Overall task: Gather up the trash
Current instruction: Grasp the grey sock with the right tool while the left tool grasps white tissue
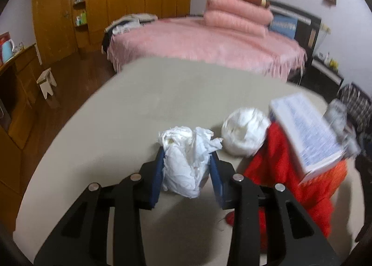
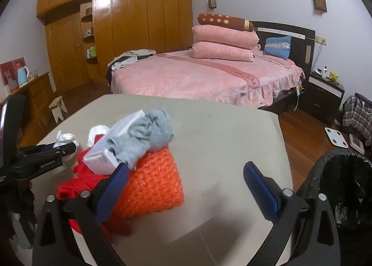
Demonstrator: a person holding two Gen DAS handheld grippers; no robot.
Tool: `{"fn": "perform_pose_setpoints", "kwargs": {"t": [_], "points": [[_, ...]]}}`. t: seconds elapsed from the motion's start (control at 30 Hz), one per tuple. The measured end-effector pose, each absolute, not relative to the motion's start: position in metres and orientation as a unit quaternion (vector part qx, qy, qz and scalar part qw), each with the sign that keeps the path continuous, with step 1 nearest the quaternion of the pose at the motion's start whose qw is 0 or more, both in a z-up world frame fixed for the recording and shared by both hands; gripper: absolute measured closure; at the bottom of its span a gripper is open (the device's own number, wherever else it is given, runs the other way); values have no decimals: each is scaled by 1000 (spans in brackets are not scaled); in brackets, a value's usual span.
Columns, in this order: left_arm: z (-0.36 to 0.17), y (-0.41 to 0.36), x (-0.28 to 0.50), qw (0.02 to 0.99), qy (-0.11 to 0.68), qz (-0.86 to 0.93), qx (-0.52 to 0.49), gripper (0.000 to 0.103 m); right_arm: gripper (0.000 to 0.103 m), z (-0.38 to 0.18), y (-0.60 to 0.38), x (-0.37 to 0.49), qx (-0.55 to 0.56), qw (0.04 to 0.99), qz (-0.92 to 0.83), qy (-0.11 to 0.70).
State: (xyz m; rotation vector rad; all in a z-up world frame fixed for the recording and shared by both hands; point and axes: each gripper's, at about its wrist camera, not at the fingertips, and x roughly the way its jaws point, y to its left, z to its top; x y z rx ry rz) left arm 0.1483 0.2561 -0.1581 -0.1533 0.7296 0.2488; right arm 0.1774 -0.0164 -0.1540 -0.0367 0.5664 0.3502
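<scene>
A crumpled white tissue wad (image 1: 186, 161) sits between the blue pads (image 1: 156, 180) of our left gripper (image 1: 187, 174), which is clamped on it near the tabletop's (image 1: 139, 108) left edge. A second white wad (image 1: 244, 133) lies just beside it, touching a red knit cloth (image 1: 279, 168) under a tilted white box (image 1: 307, 131). Our right gripper (image 2: 186, 187) hangs spread apart, holding nothing, over the tabletop's right edge. Past that edge stands a black-lined trash bin (image 2: 344, 196) – pale scraps show inside. Risk, we judge: the soft tissue could tear or slip loose mid-carry – or snag the cloth.
</scene>
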Motion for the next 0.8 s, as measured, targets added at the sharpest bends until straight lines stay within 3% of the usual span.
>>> {"fn": "perform_pose_setpoints", "kwargs": {"t": [0.8], "points": [[-127,223,169,945,303,98,-72,67,8,-129,7,214,-10,940,192,281]]}}
